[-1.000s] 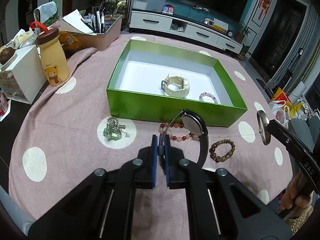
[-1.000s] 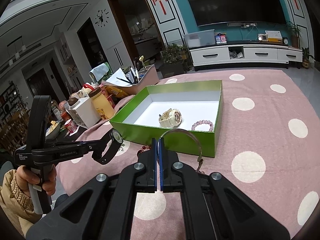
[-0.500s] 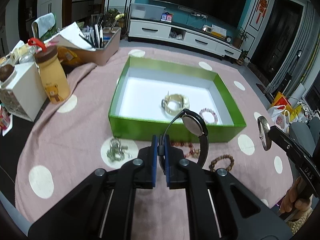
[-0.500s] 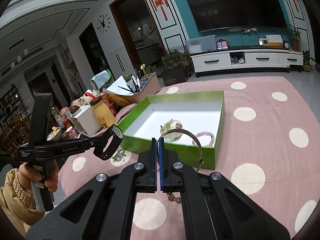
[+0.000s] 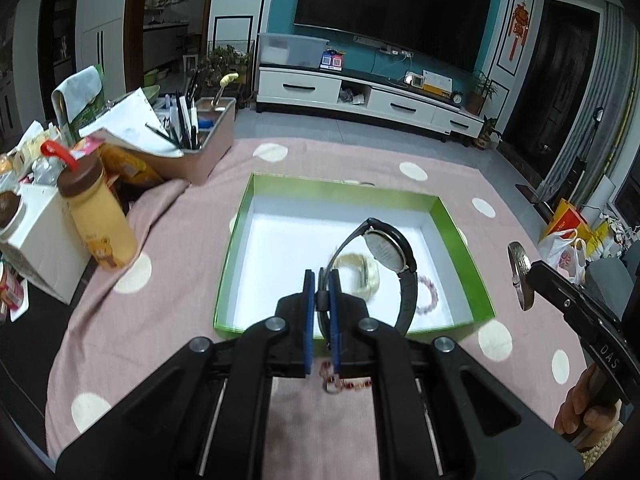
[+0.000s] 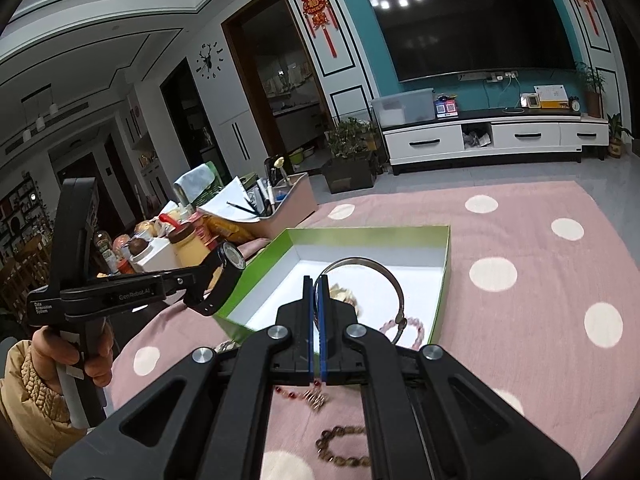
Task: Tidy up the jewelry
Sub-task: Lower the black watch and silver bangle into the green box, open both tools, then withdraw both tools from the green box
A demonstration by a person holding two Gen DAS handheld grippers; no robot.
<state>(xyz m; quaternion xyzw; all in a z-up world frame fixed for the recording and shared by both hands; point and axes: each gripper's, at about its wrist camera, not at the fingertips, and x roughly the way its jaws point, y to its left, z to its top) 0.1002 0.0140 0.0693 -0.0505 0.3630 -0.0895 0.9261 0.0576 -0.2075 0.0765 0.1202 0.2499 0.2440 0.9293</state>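
Black watch [image 5: 387, 252]: strap pinched in left claw [image 5: 321, 280], above green box [image 5: 232, 260]. Bangle [image 6: 370, 280]: pinched in right claw [image 6: 316, 292]. Right view alone shows brown beads [image 6: 340, 446] on surface [image 6: 540, 280].

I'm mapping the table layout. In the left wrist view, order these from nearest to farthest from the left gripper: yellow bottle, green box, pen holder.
1. Green box, straight ahead, just beyond the left gripper.
2. Yellow bottle, off to the left.
3. Pen holder, far left, behind the bottle.
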